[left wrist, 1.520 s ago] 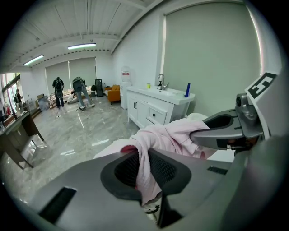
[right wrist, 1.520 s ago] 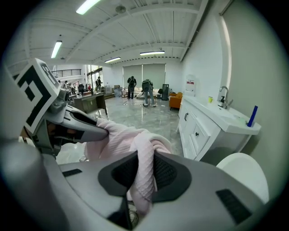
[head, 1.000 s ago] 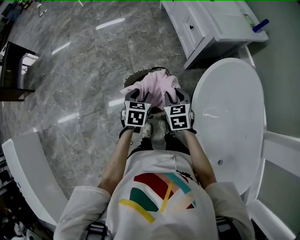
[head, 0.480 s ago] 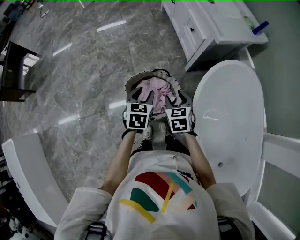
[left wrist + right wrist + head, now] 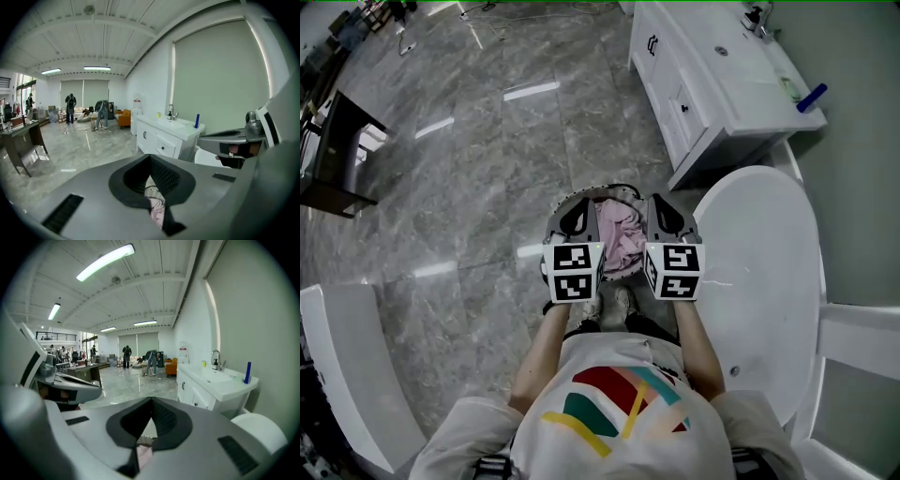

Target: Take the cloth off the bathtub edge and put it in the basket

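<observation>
The pink cloth (image 5: pixel 622 234) lies bunched inside the round basket (image 5: pixel 556 210) on the floor, just ahead of the person's feet. My left gripper (image 5: pixel 575 217) hangs over the basket's left rim and my right gripper (image 5: pixel 664 214) over its right rim, both above the cloth. Each has its jaws shut with nothing between them. In the left gripper view the closed jaws (image 5: pixel 151 161) let a strip of pink cloth (image 5: pixel 156 208) show far below. The right gripper view shows the same: closed jaws (image 5: pixel 151 404) with cloth (image 5: pixel 143 455) beneath.
The white bathtub (image 5: pixel 769 281) stands right of the basket. A white vanity cabinet (image 5: pixel 703 84) with a sink and a blue object (image 5: pixel 811 97) sits at the back right. A dark table (image 5: pixel 337 159) is at far left, and white furniture (image 5: pixel 347 375) at lower left.
Both grippers have let go of the cloth, which dropped from a raised heap into the basket. They then lifted, moved apart to the basket's sides and shut.
</observation>
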### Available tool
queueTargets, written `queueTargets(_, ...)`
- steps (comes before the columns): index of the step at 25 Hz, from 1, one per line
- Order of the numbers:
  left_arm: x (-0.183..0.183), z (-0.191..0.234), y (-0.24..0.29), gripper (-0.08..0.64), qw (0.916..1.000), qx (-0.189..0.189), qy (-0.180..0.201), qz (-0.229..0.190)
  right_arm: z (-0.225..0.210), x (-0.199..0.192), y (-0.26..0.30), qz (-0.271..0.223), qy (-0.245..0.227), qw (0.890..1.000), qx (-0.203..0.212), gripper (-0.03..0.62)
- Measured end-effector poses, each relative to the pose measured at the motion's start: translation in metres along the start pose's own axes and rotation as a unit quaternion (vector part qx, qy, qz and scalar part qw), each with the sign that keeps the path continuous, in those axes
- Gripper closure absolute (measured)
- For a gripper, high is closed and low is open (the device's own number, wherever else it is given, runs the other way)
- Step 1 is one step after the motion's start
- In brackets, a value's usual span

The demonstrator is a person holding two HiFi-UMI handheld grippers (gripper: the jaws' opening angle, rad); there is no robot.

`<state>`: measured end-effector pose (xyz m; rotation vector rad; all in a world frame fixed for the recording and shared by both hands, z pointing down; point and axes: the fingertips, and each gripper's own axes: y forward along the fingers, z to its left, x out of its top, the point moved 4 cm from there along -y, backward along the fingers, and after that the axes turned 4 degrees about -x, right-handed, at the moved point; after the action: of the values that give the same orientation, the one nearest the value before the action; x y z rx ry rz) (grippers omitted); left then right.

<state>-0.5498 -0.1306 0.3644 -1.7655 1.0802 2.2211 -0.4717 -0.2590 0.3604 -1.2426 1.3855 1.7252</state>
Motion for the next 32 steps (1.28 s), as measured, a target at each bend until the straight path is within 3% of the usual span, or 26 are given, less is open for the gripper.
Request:
queueTargets(5, 0.042, -0.003, -0.024, 0.543, 0.9987, 0.009, 0.021, -0.045, 0.0, 0.052, -0.025, -0.058, -0.004, 0.998, 0.005, 0.58)
queueTargets(11, 0.06, 0.001, -0.044, 0.543, 0.9968, 0.02, 0.012, -0.076, -0.002, 0.071, -0.044, -0.087, -0.011, 0.996, -0.004, 0.58)
queueTargets(23, 0.061, -0.011, -0.052, 0.543, 0.9966, 0.016, 0.023, -0.077, 0.008, 0.059, -0.053, -0.07, -0.037, 0.997, 0.001, 0.58)
queueTargets(32, 0.05, -0.012, -0.055, 0.543, 0.9973, 0.013, 0.024, -0.068, 0.021, 0.049, -0.051, -0.052, -0.07, 0.996, 0.028, 0.58)
